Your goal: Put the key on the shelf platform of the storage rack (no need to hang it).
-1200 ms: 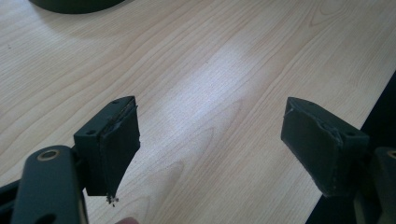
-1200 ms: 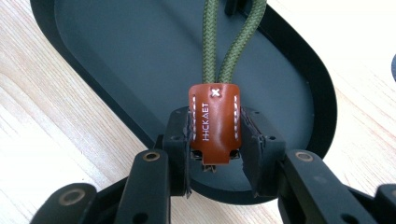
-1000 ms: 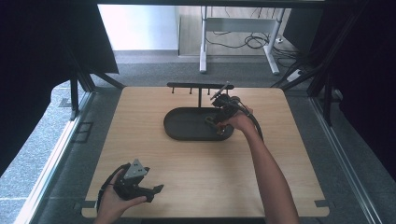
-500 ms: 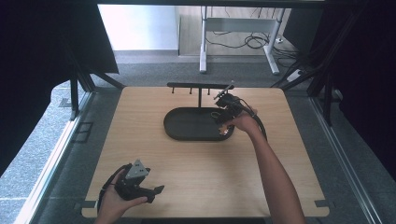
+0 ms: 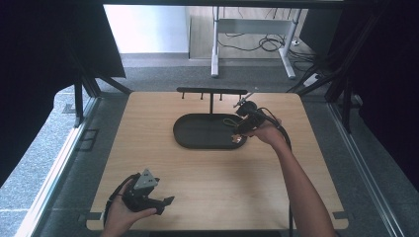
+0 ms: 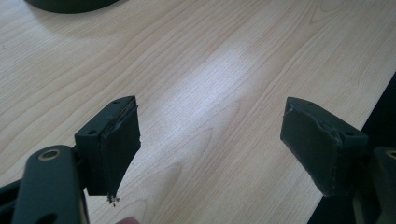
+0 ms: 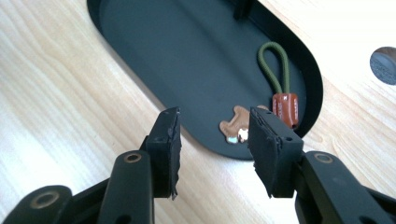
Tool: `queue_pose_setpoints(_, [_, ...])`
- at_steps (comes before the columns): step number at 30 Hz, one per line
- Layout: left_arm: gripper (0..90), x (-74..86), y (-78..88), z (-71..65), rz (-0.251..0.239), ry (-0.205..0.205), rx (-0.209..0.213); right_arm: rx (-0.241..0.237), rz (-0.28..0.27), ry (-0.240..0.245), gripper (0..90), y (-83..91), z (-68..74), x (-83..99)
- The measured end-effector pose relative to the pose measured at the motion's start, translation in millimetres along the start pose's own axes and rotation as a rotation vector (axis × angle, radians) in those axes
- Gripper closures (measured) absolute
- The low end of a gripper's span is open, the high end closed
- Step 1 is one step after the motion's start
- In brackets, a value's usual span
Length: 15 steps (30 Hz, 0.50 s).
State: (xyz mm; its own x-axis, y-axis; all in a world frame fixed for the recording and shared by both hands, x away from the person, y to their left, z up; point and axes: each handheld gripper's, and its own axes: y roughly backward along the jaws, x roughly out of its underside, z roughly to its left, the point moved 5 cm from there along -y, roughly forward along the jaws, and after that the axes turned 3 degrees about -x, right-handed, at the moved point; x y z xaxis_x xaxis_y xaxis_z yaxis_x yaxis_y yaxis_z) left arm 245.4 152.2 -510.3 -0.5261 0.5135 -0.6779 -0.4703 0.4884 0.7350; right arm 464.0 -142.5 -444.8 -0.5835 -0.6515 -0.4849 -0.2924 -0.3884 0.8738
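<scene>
A black oval tray point(image 5: 197, 133) lies mid-table, with a black T-shaped hook rack point(image 5: 211, 91) rising from its far side. At its right end lies a keychain: an olive cord loop point(image 7: 274, 60) on a brown leather tag point(image 7: 286, 108), next to a small brown bear-shaped charm point(image 7: 236, 123). My right gripper point(image 5: 240, 129) hovers over that end, open, its jaws point(image 7: 215, 144) just short of the charm with nothing between them. Near the front left of the table, my left gripper point(image 5: 163, 206) stands wide open point(image 6: 210, 140) over bare wood.
The light wooden table point(image 5: 207, 182) has a round hole point(image 7: 384, 64) beyond the tray's right end. The tray's rim point(image 6: 70, 4) shows far ahead of the left gripper. Dark frames and curtains flank the table; a desk and cables stand on the floor behind.
The right hand has eased its gripper slightly nearer and lower over the tray's right end. The left gripper has stayed put.
</scene>
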Motion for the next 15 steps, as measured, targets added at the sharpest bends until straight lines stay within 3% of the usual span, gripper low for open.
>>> queue_pose_setpoints(9, [20.4,0.1,-0.1,0.5,0.003,-0.001,-0.008,-0.005,-0.018,-0.005,51.1,11.3,1.8,27.4])
queue_pose_setpoints(15, [20.4,0.4,-3.1,-0.7,0.011,0.001,-0.009,-0.014,-0.080,-0.023,47.9,17.9,4.4,66.8])
